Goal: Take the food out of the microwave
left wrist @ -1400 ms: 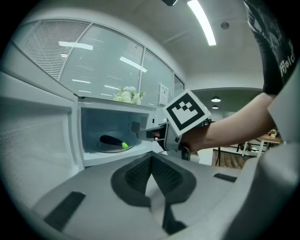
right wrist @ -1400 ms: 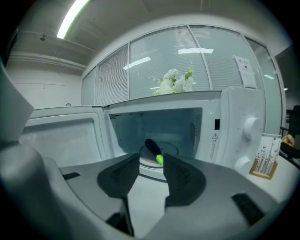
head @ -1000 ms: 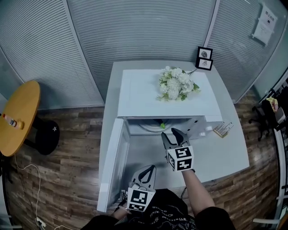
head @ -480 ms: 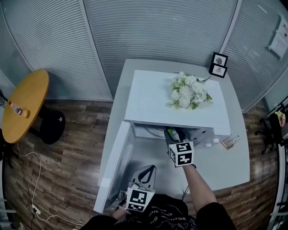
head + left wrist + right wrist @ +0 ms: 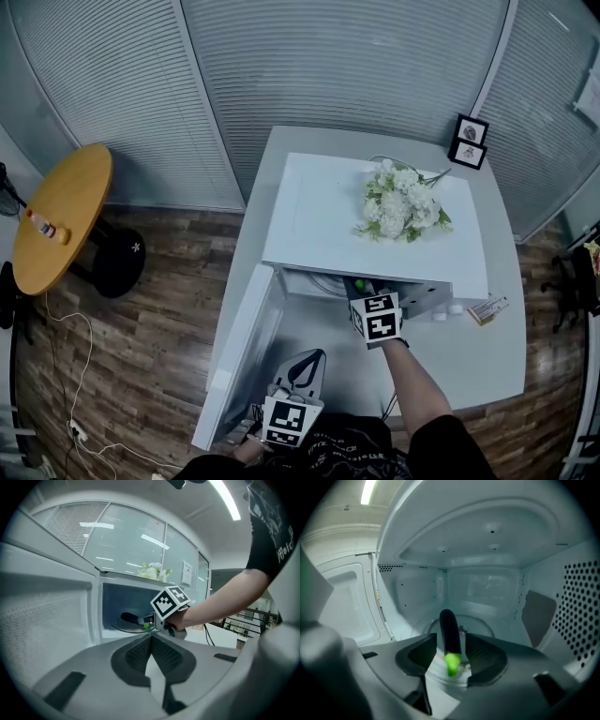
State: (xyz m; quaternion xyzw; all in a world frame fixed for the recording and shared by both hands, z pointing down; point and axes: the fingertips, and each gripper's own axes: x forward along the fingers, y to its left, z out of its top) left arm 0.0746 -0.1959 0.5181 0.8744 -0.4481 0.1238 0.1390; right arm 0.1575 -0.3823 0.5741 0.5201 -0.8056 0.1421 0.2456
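While the right gripper's (image 5: 452, 640) fingers (image 5: 485, 654), just opening, stand spread, the eggplant (image 5: 450, 629) lies between them.

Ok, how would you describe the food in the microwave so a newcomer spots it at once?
Find the white microwave, door open, flowers on top. On its round turntable lies a long dark eggplant, the only thing there, with a bright green stem end facing the door opening.

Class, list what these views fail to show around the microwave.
Head view: eggplant mostly hidden under the microwave roof.
Head view: framed pictures and the bottle on the round table too small to read.
Left gripper view: microwave door cut off at the picture's left edge.
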